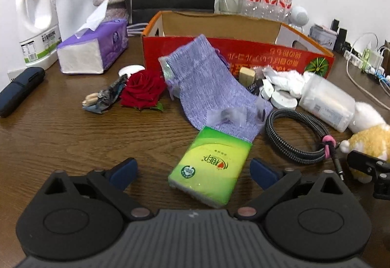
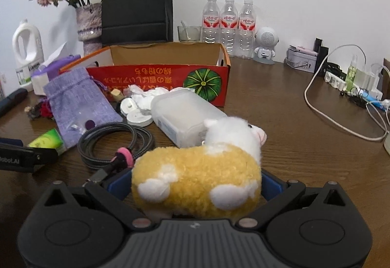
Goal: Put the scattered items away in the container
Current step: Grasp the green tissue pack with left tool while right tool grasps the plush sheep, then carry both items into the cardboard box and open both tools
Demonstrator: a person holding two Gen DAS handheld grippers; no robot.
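Your left gripper [image 1: 192,171] gapes around the glossy green tissue pack [image 1: 210,168]; your right gripper [image 2: 195,182] stands wide around the fluffy yellow-and-white plush [image 2: 197,182], before the red cardboard box [image 2: 158,77]

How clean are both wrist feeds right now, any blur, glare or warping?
Left wrist: heavy fisheye bending, dark corners; clear plastic container and white wrappers look smeared, tissue pack sharp. Right wrist: same warping; plush toy fills the foreground, slightly soft; soft window glare on the table.
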